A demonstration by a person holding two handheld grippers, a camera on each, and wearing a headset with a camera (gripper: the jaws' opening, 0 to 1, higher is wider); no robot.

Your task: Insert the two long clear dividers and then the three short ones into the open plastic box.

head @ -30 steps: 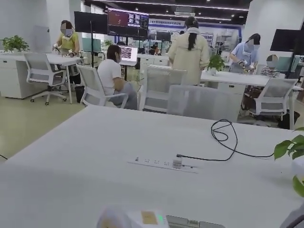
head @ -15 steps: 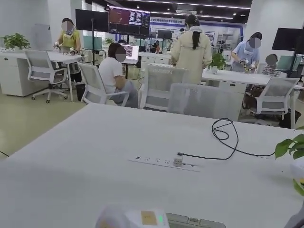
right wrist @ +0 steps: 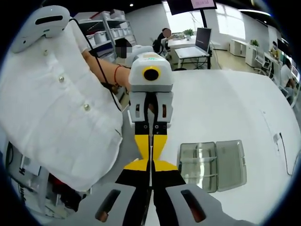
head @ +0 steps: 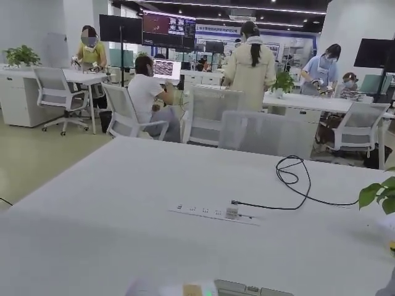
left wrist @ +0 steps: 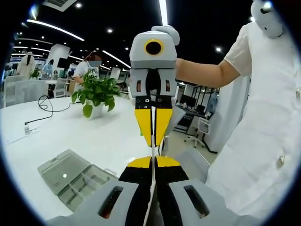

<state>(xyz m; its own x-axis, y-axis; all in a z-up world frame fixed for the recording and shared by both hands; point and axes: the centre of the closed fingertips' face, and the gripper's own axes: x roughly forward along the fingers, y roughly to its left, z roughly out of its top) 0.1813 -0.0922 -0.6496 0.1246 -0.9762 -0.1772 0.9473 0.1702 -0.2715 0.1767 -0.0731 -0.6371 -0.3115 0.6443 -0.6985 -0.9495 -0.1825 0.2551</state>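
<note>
**Both grippers closed, nose to nose; box lies open on the table**

Left gripper point(left wrist: 151, 162): black jaws with yellow tips pressed together, nothing seen between them. Right gripper point(right wrist: 150, 165): the same, jaws flush. The two point straight at each other. Their yellow tips meet or all but meet; cannot tell which. A person in a white buttoned shirt point(right wrist: 56, 94) holds both.

The clear rectangular plastic box point(right wrist: 211, 165) lies open on the white table point(right wrist: 225, 103), lid folded out flat beside the base. In the right gripper view it sits near the jaws at 3 o'clock, and in the left gripper view at 8 o'clock. Faint lines cross the base half; dividers or moulded ribs, cannot tell.

A green potted plant point(left wrist: 96, 94) stands on the table at 10 o'clock in the left gripper view. In the head view, a flat white power strip point(head: 213, 213) lies mid-table. A black cable point(head: 290, 179) loops from it toward 2 o'clock.
</note>
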